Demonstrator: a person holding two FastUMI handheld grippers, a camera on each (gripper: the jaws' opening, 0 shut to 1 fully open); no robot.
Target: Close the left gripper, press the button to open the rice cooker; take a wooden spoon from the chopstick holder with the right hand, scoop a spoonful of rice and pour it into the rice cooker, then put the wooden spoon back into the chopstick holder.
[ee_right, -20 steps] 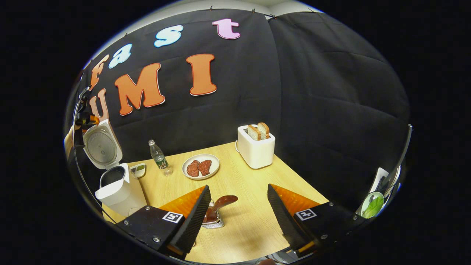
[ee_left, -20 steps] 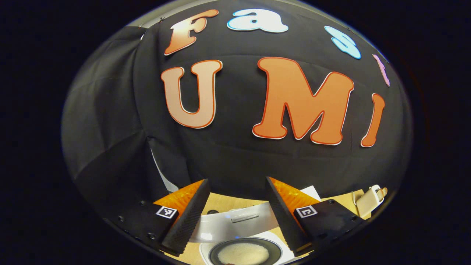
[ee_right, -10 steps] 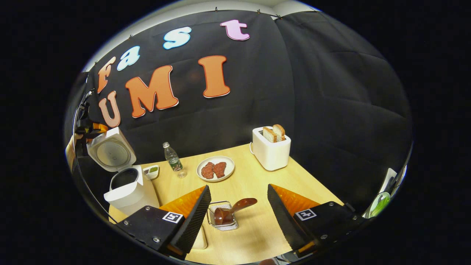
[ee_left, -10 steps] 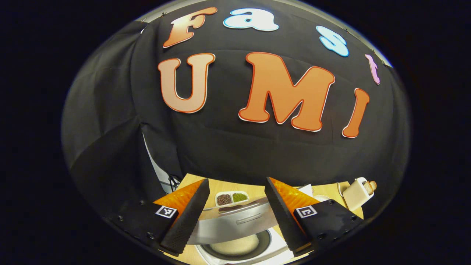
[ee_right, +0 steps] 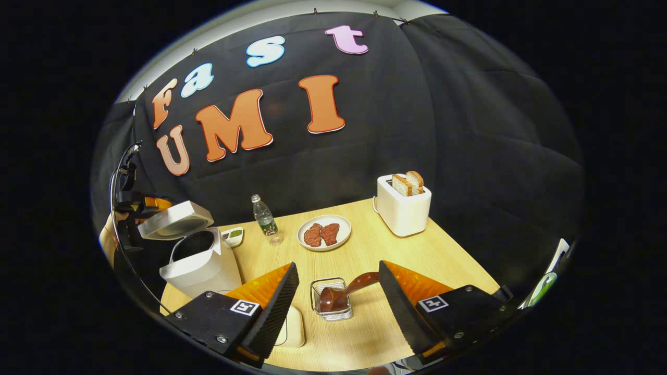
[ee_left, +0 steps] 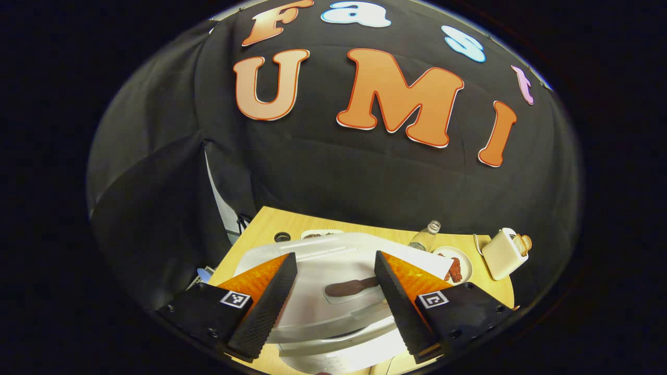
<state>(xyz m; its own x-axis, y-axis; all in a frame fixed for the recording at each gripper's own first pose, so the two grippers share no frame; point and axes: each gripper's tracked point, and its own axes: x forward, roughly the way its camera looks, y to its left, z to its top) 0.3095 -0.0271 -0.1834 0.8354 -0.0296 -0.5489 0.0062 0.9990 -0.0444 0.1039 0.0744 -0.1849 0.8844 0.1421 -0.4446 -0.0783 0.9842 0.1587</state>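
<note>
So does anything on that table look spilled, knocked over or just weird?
Nothing looks spilled or toppled. The one oddity is the rice cooker's lid, hanging half shut over the open pot. The wooden spoon leans in the wire chopstick holder, while the bottle and toaster stand upright.

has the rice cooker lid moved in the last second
Yes. In the right gripper view the lid has swung down from upright toward the cooker body, which stays put on the table. A gap remains.

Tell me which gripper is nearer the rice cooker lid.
Left. The left gripper hangs right over the rice cooker lid; the right gripper is across the table by the chopstick holder.
</note>
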